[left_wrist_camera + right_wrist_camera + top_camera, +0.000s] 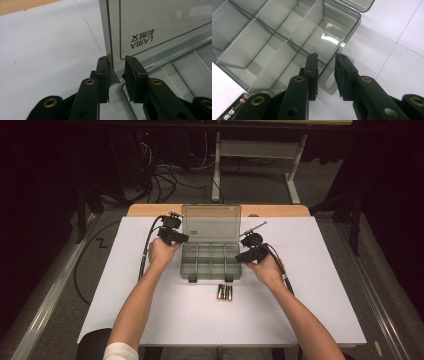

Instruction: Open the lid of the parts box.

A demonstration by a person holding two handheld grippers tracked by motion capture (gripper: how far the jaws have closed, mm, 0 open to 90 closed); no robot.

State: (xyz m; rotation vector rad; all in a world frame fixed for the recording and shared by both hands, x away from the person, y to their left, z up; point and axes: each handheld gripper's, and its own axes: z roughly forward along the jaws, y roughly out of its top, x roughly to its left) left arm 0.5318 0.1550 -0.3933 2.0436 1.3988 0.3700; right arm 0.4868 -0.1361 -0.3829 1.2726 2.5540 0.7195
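- Box (211, 261) of clear grey plastic sits mid-desk (150, 310), open, its lid (211, 222) standing upright at the far side.
- Inside the box, thin walls split it into compartments; those I can see look bare.
- Left tongs (181, 238) are at the box's left rear corner, where lid meets tray.
- In the left gripper view the lid's side edge (109, 37) runs down into the gap between the left tongs (116, 75); the left jaw lies against it, the right jaw stands a little apart, so I cannot tell whether the lid is truly clamped.
- A label with the letters AIRAJ shows mirrored through the lid (142, 38).
- Right tongs (243, 257) are at the box's right side wall.
- In the right gripper view the right tongs (325, 75) straddle the box's corner, with a clear plastic tab (329, 82) between the jaws; the jaws stand apart from it with gaps showing, not clamped.
- Batteries (224, 292), four or so side by side, lie on the desk just in front of the box, between the two forearms.
- One battery end (234, 108) shows at the lower left of the right gripper view.
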